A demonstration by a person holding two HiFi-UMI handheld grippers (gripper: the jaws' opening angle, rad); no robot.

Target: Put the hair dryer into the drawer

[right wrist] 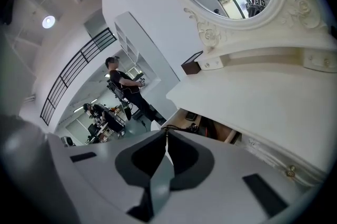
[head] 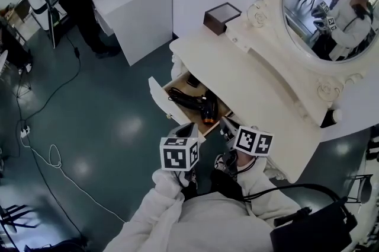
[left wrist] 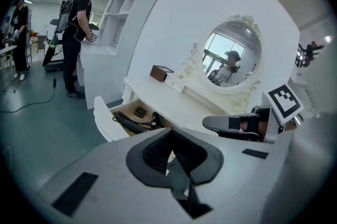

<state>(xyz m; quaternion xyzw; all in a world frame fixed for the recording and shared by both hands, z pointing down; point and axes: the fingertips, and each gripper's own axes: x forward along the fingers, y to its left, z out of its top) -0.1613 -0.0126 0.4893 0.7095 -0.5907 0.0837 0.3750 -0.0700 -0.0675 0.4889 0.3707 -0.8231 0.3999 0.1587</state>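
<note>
White surface (head: 249, 76), mostly bare: dark brown box (head: 222, 17) at its left end, oval mirror (head: 331, 2) w/ ornate frame upright along the back. Drawer (head: 159, 99) under the front edge stands pulled out. Inside: black hair dryer (head: 198, 104) lying flat w/ cord, plus small dark item (head: 192, 80) toward the back. Grey-green floor (head: 106, 126) below, w/ white cable (head: 57, 165) looped on it at left.

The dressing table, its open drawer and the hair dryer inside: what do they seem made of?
Dressing table: probably painted wood, with a smooth cream-white coat and carved scrolls. Drawer: white front, tan unpainted inside, looks like wood or board. Hair dryer: likely plastic, black with an orange part; its sheen is too small to judge.
</note>
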